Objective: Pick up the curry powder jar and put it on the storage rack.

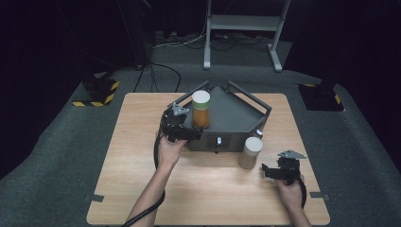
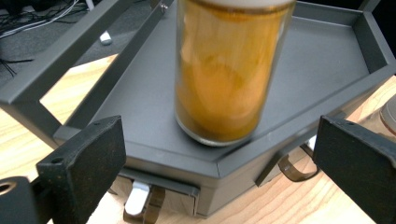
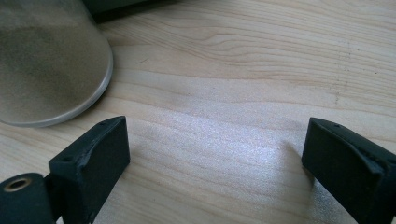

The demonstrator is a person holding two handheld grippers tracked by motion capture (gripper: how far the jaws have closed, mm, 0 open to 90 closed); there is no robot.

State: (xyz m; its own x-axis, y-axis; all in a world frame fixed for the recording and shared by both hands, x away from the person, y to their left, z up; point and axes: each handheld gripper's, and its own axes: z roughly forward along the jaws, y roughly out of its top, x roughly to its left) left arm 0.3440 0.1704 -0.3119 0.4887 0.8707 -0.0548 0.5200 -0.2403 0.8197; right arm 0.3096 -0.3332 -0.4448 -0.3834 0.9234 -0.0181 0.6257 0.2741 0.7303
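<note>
The amber jar [image 1: 201, 111], a clear cylinder of orange-brown contents under a pale lid, stands upright on the dark tray [image 1: 236, 116] at the frame's centre. The left gripper [image 1: 185, 132], just left of it, has jaws spread wide, grasping nothing. The right gripper [image 1: 267, 171], lower right, is released beside a grey jar [image 1: 249, 152] on the table [image 1: 137, 142].
</note>
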